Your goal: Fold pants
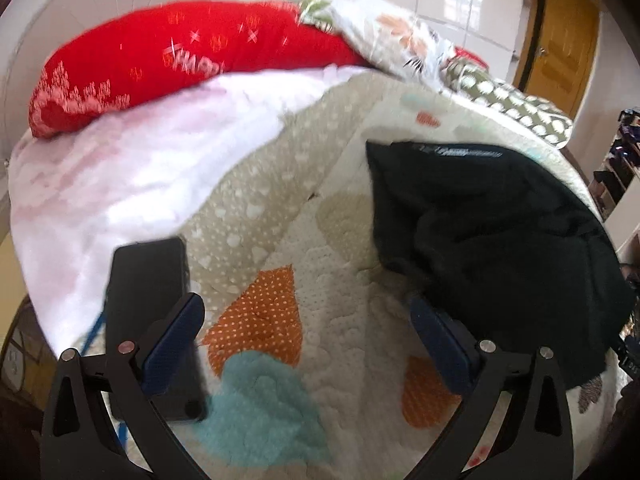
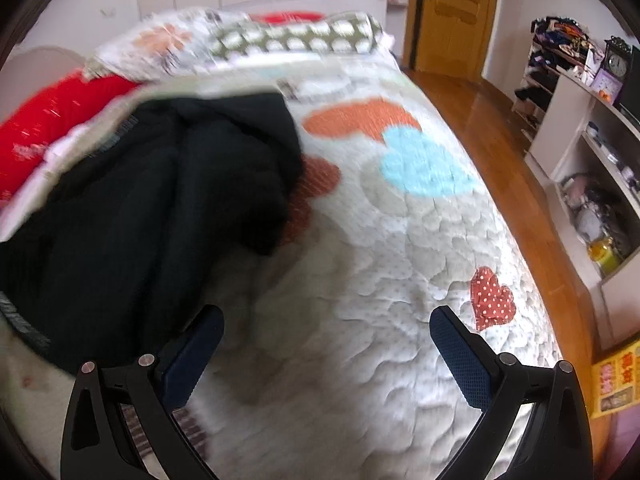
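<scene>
- Black pants (image 1: 492, 240) are seen bunched in a rumpled heap on the quilt (image 1: 320, 288), unfolded; waistband with grey lettering lies at the far edge in the left wrist view.
- In the right wrist view the pants (image 2: 160, 208) fill the left half of the bed; a ribbed grey band is seen at the lower left edge.
- Left gripper (image 1: 308, 328) is held wide, nothing between the fingers; it hangs over an orange heart patch and a teal patch, with the right fingertip close to the pants' near edge; contact cannot be told.
- Right gripper (image 2: 326, 340) is held wide, nothing gripped; it is over bare quilt just right of the pants, left finger near the fabric edge.
- A black phone (image 1: 150, 312) lies flat on the quilt behind the left finger of the left gripper.
- Red pillow (image 1: 180, 60) and a white-pink blanket (image 1: 140, 184) are seen at the head end; a floral duvet (image 2: 248, 40) is piled beyond.
- Wooden door (image 2: 456, 12) and cluttered shelves (image 2: 592, 152) are seen at right; both views are motion-blurred.
</scene>
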Demonstrator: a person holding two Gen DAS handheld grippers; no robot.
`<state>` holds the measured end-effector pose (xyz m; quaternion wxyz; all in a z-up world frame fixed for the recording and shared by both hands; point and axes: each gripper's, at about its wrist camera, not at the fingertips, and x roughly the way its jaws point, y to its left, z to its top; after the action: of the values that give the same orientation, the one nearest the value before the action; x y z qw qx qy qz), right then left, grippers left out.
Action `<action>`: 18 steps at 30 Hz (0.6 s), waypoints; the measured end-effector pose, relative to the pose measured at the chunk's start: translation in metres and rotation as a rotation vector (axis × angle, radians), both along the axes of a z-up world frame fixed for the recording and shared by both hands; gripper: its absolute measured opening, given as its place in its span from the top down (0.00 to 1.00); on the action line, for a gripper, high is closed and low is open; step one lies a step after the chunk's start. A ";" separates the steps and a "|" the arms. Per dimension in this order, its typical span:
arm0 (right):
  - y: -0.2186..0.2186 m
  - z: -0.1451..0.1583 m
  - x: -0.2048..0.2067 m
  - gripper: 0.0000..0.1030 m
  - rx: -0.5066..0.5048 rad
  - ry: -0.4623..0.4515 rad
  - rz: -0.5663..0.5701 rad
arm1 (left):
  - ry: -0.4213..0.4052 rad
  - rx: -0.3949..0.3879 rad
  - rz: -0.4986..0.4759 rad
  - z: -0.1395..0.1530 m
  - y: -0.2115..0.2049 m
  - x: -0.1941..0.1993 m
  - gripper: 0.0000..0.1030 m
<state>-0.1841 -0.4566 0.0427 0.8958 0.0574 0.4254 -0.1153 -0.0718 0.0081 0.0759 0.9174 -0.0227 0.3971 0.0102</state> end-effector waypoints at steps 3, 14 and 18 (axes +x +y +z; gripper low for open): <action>0.011 0.020 -0.014 0.00 0.003 -0.074 0.042 | -0.020 0.003 -0.032 0.014 -0.010 -0.008 0.00; 0.049 0.045 -0.023 0.00 0.036 -0.091 0.162 | -0.036 -0.041 -0.111 0.025 -0.043 -0.023 0.00; 0.058 0.045 -0.024 0.00 0.052 -0.125 0.184 | -0.031 -0.023 -0.130 0.025 -0.059 -0.023 0.00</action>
<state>-0.2078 -0.3984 0.0876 0.9256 0.0485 0.3750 -0.0176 -0.0951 -0.0505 0.1014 0.9218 -0.0077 0.3838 -0.0543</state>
